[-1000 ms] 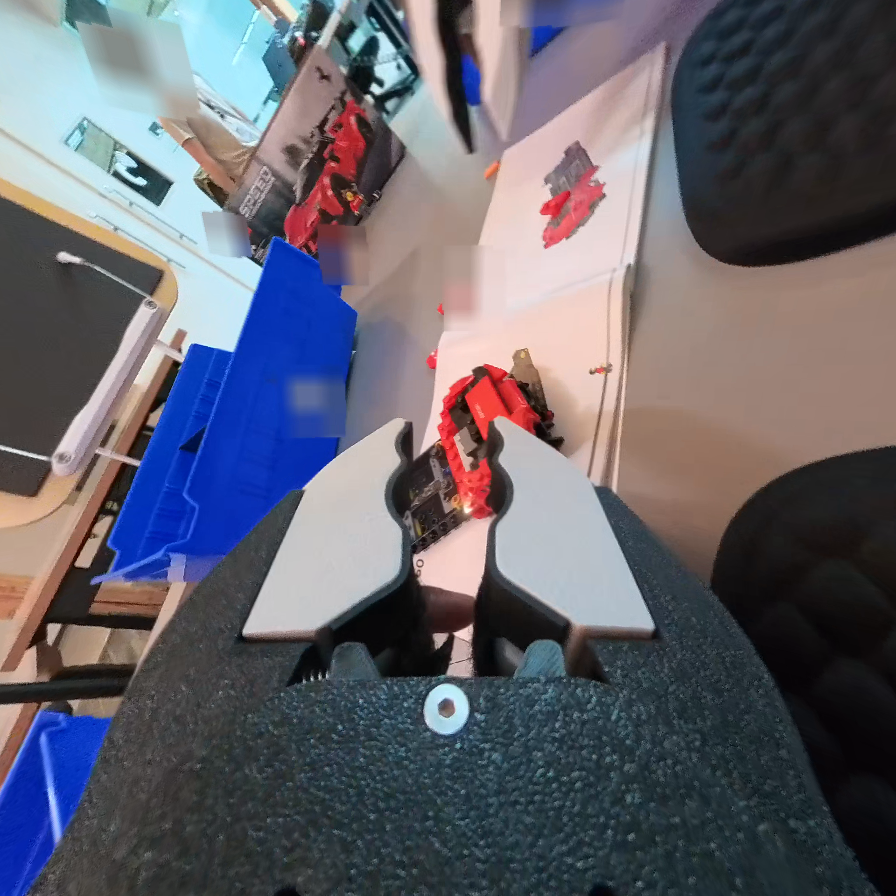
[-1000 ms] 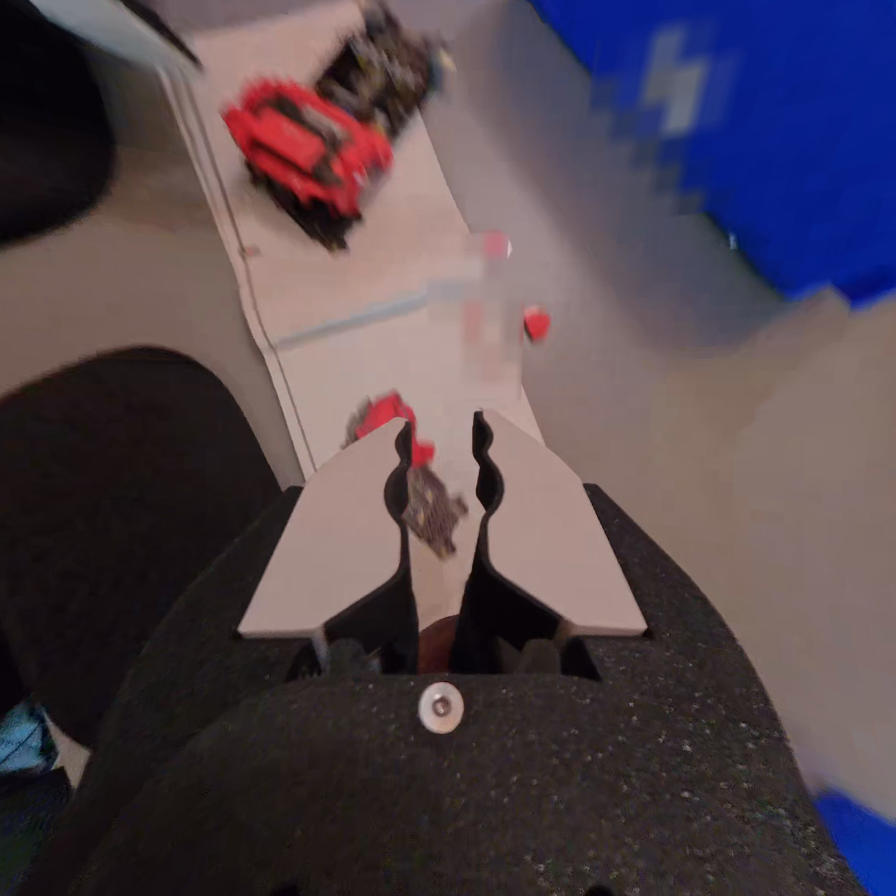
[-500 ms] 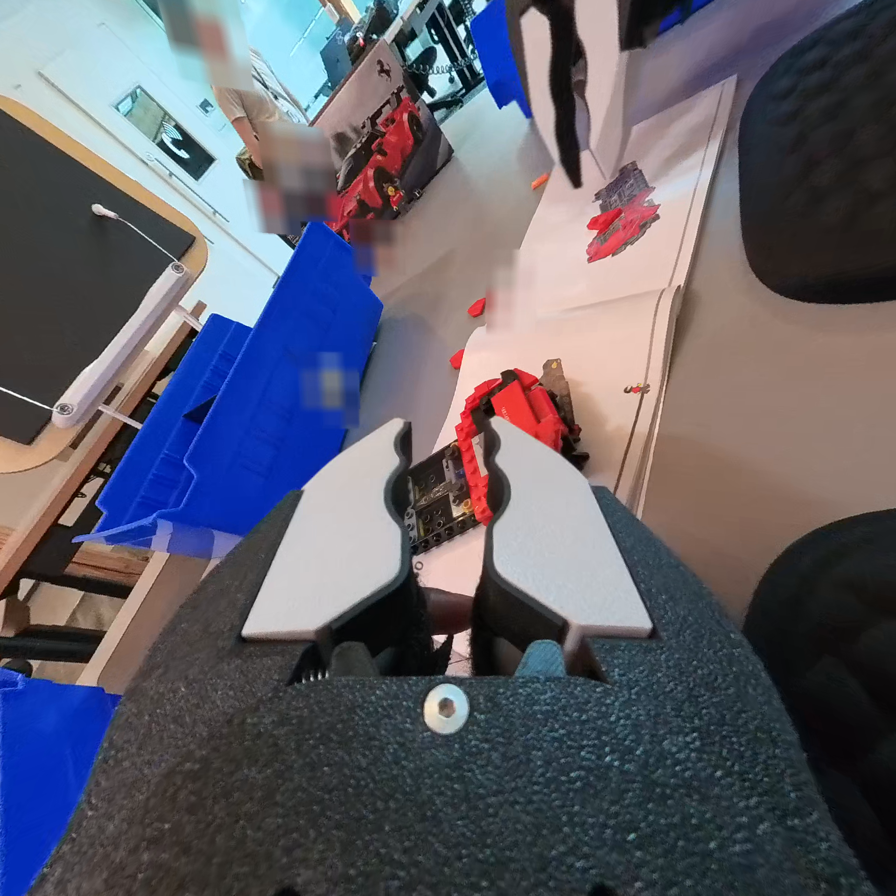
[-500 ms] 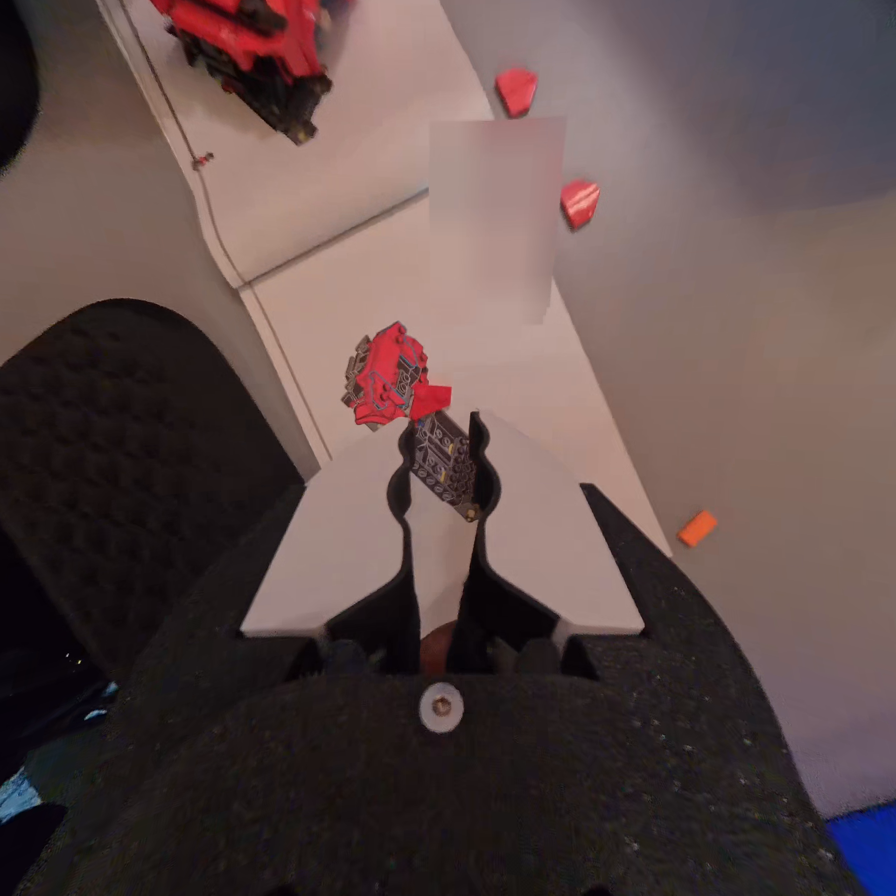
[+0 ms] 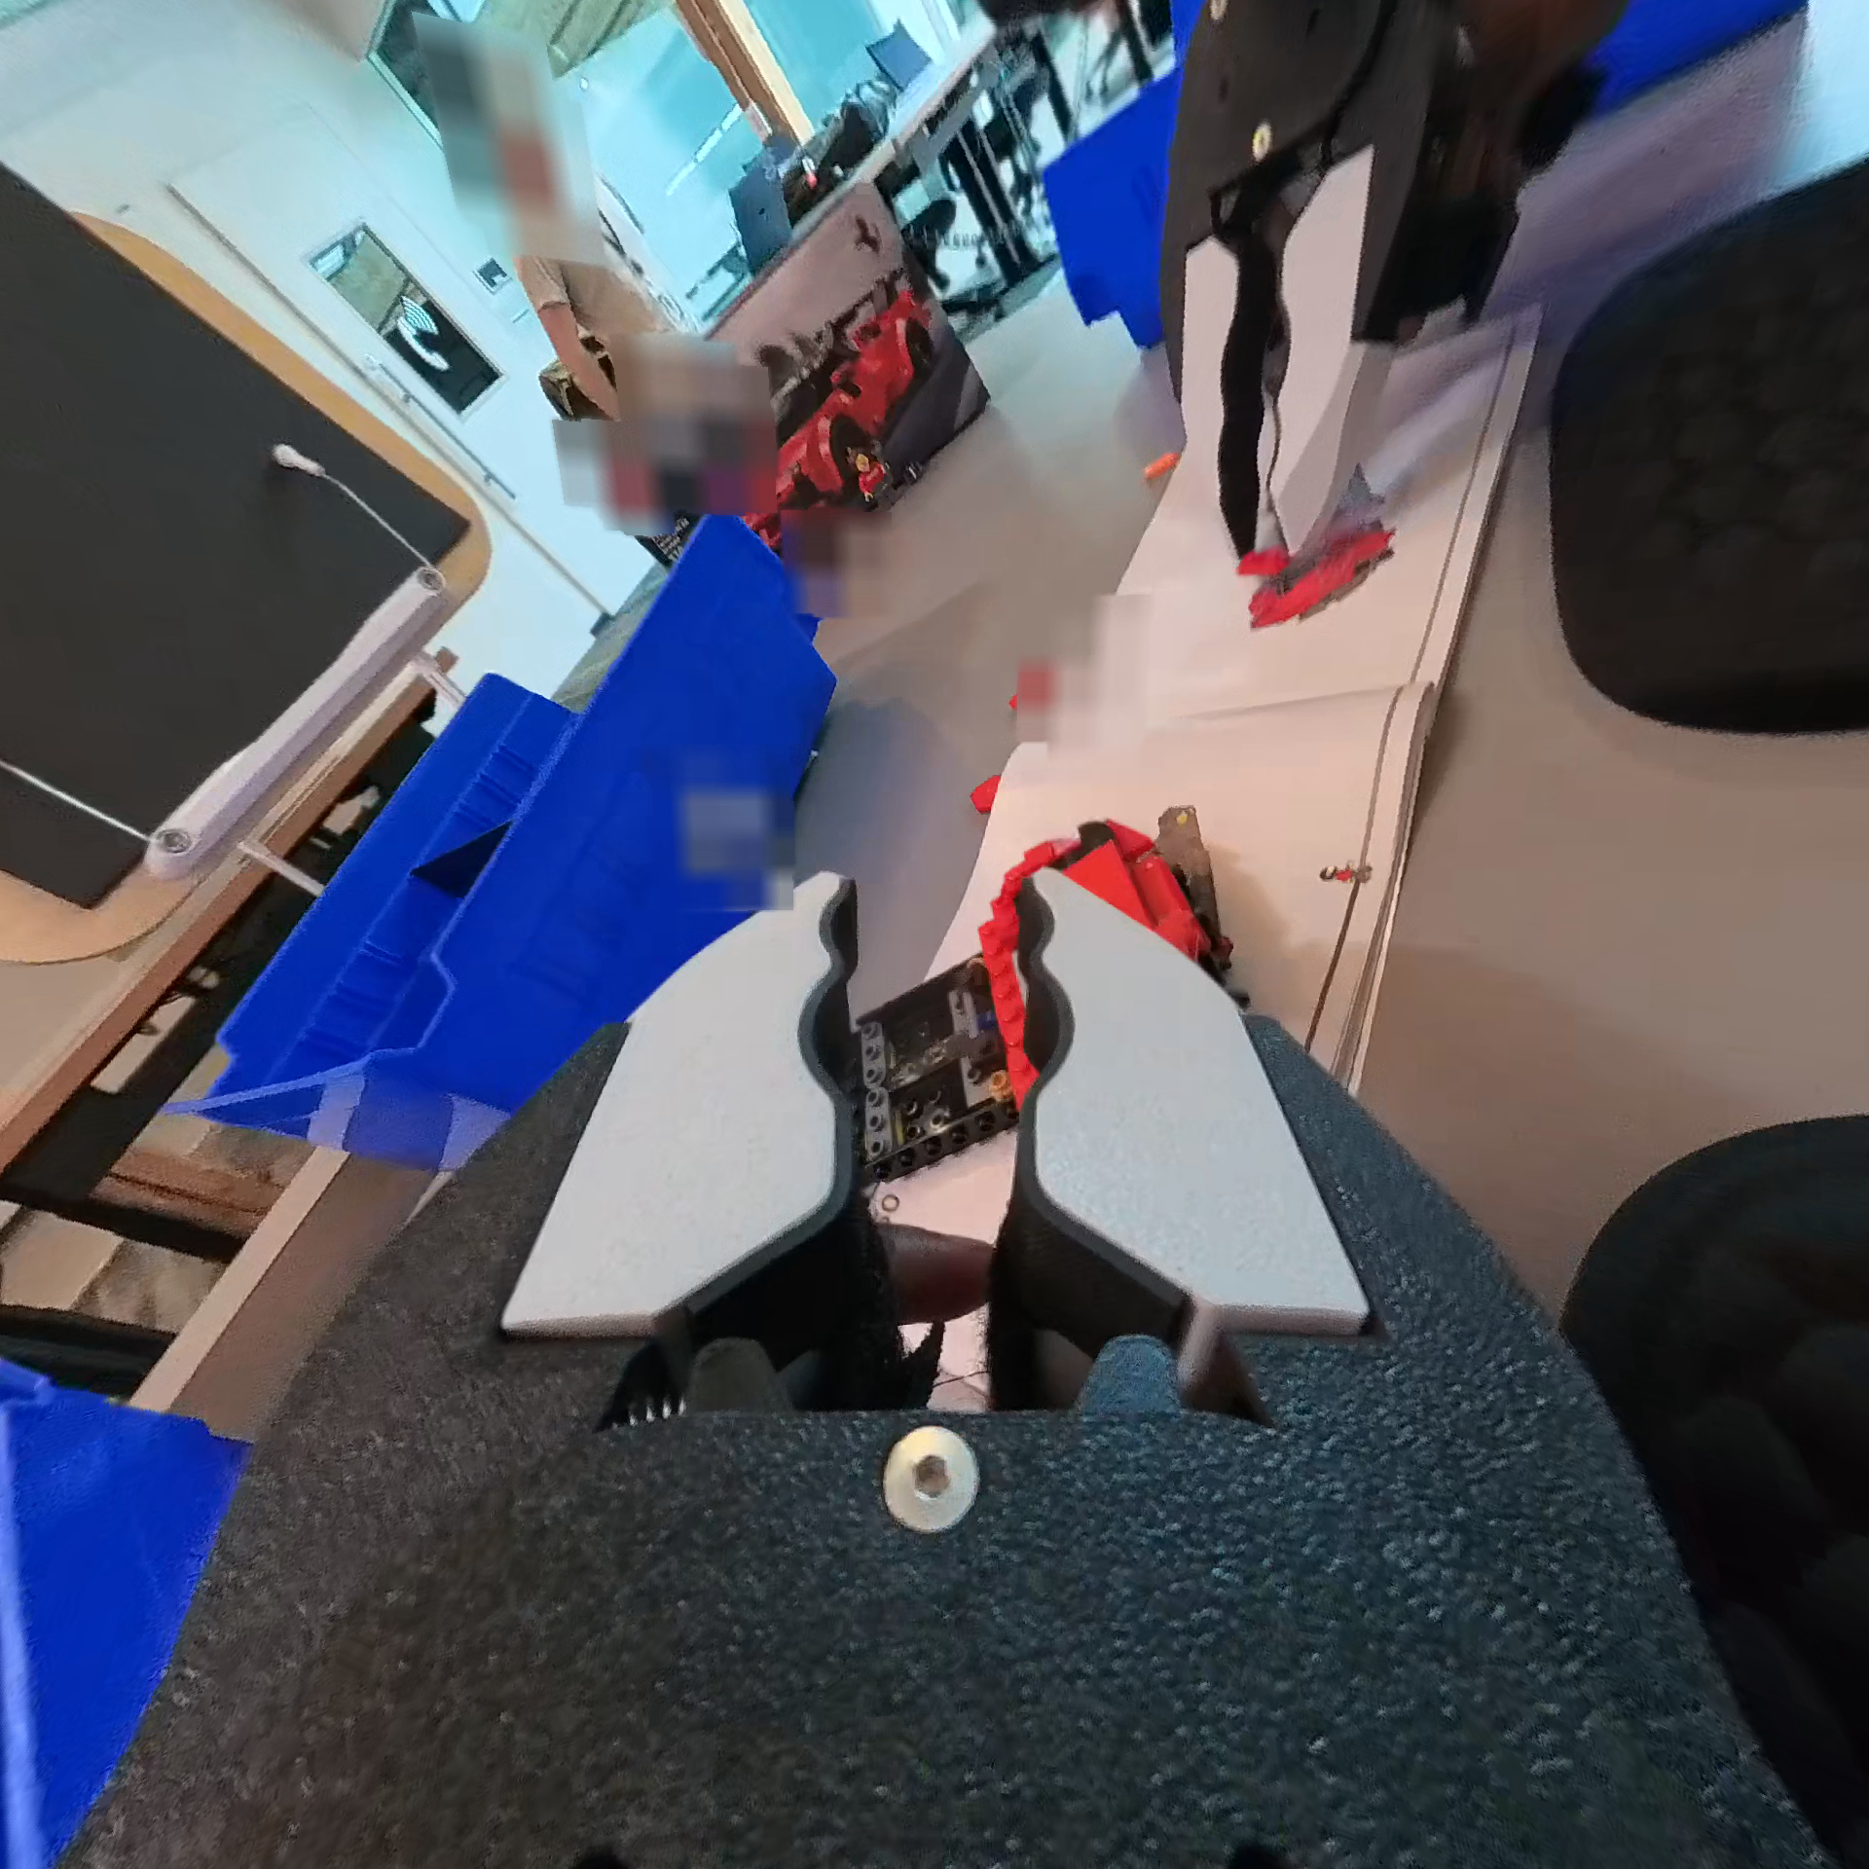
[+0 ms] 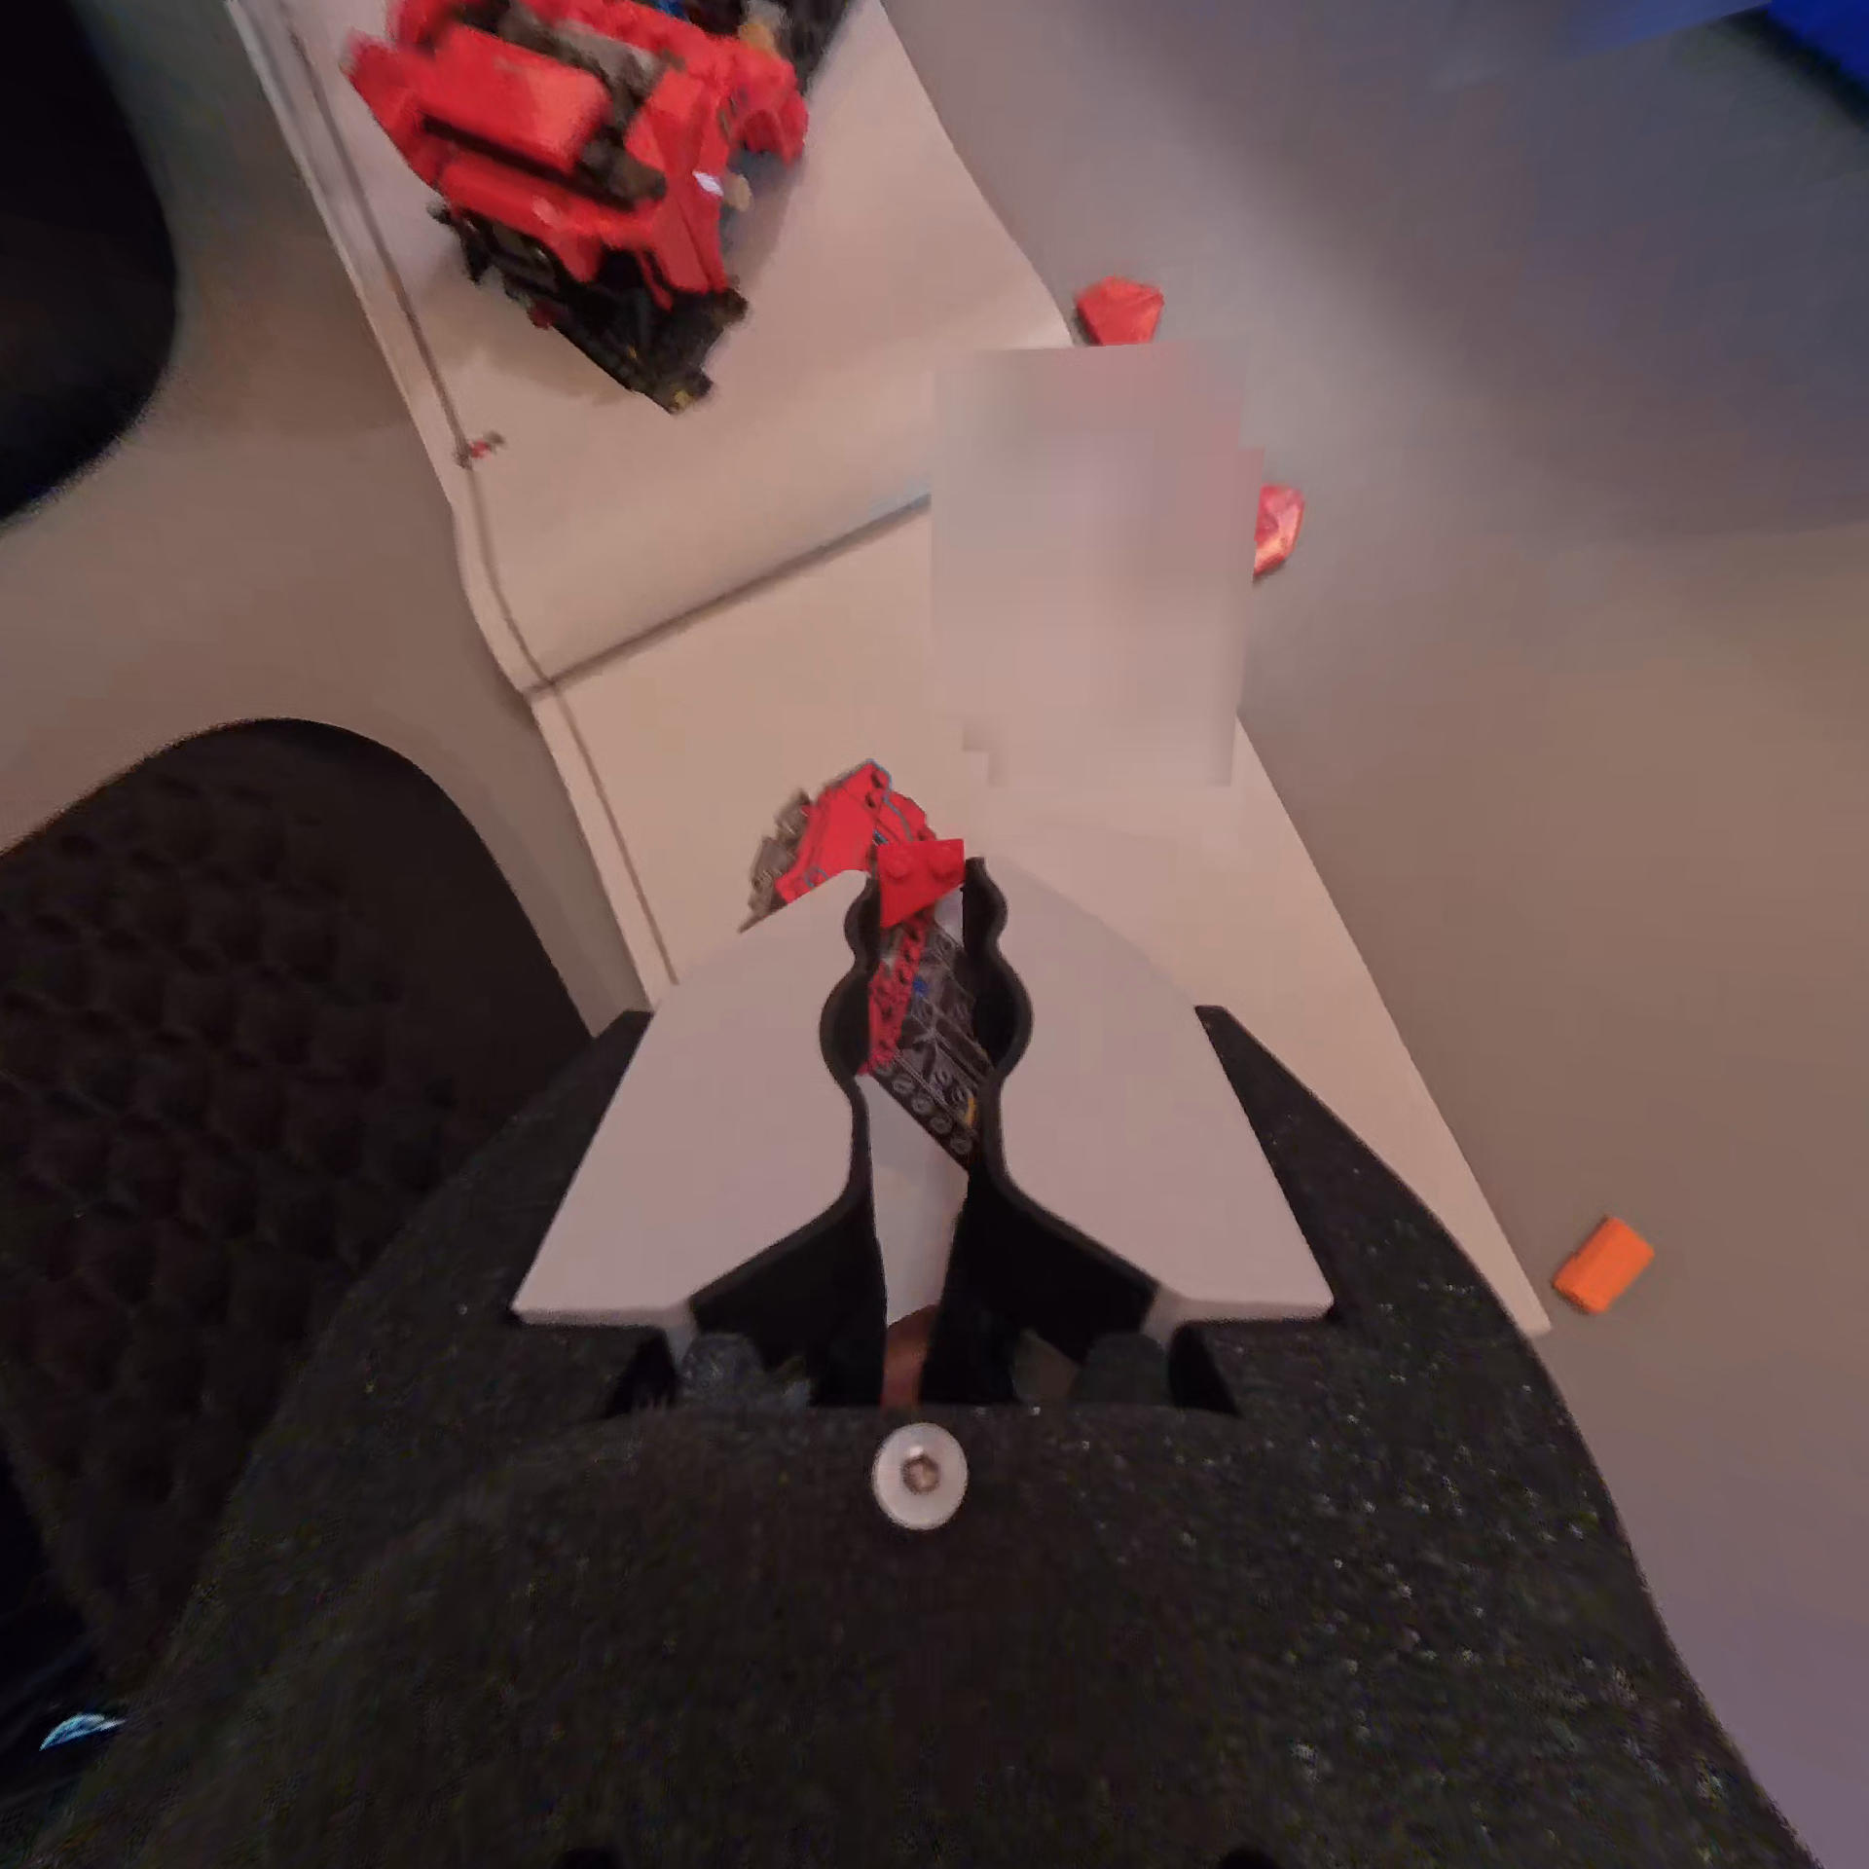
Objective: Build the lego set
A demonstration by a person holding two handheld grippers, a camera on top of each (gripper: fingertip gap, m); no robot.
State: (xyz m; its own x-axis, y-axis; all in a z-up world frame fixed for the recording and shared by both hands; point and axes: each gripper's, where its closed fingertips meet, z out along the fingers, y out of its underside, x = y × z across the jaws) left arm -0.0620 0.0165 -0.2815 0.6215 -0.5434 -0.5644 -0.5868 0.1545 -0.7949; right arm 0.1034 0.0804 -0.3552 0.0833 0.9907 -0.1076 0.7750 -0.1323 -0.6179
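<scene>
Left gripper (image 5: pixel 936 900): a broad black body with a pebbled, grainy surface, one silver hex-socket screw (image 5: pixel 930 1479) set at its centre. Two flat pale-grey fingers (image 5: pixel 708 1143) sit on top, wedge-shaped, their inner edges black and wavy. Right gripper (image 6: pixel 915 875) is built the same: speckled black body, a silver screw (image 6: pixel 918 1475), pale-grey fingers (image 6: pixel 1123 1143) with scalloped black inner edges.

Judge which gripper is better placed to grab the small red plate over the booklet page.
Right, probably. The right gripper has its jaws flanking the small red plate over the booklet; whether they grip it is unclear. The left gripper points at the red car model on the other page.
</scene>
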